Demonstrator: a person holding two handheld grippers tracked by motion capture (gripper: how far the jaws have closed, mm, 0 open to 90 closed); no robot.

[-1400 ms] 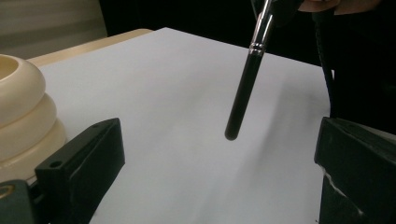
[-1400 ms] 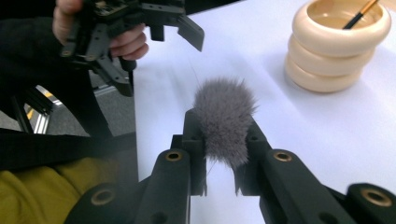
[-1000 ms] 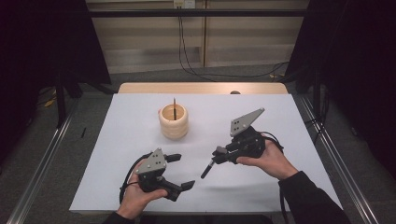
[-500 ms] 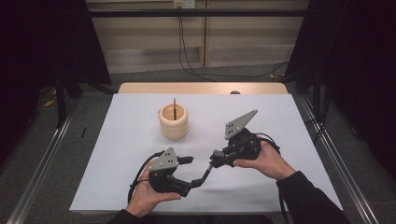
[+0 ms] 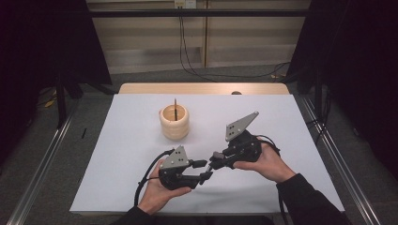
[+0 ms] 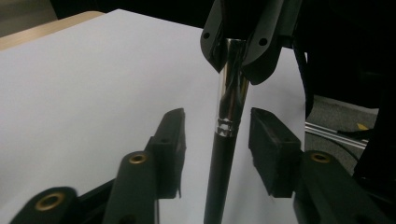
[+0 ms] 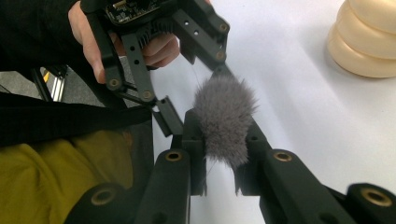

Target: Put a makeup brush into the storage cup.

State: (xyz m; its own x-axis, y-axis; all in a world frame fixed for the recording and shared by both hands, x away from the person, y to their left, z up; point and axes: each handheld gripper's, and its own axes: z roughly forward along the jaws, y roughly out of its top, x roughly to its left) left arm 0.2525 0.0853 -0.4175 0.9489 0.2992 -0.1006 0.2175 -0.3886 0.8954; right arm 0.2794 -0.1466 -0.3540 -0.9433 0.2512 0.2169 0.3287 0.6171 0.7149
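A white sheet (image 5: 117,154) covers the table. From the high view, my right gripper (image 5: 217,161) holds a makeup brush (image 5: 211,164) that reaches toward my left gripper (image 5: 202,169); a ribbed wooden cup (image 5: 174,123) stands well beyond both.

Left gripper view: the jaws have just been closing, pads either side of the black handle (image 6: 219,172), a gap showing on each side.

Right gripper view: jaws clamped at the grey bristles (image 7: 224,119). No legible writing.
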